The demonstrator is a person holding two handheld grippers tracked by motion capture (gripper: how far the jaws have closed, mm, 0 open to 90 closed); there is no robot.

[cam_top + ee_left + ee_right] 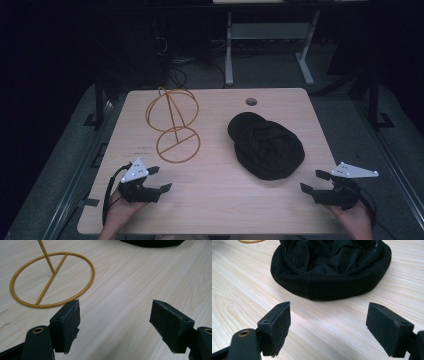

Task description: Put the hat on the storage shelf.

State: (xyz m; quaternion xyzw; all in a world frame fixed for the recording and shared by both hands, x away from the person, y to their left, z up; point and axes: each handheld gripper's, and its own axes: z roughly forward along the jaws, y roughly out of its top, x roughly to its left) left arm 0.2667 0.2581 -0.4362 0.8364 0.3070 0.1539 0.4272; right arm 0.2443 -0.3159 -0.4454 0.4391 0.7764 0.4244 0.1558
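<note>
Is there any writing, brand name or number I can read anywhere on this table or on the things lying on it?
None that can be read.
A faint dark smudge on the table near the gold wire stand, at about, may be print, but it is too small and blurred to read.
The black hat shows no label or logo.
The left gripper and right gripper bear no lettering that I can make out.

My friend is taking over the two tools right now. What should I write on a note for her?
Left tool: open, empty, near the table's front left, facing the gold wire hat stand.
Right tool: open, empty, at front right, facing the black hat.
Hat lies opening-up on the wooden table, right of the stand, apart from it.
Done: nothing visible yet; both things untouched.
Left: probably pick up the hat and set it on the stand.
</note>
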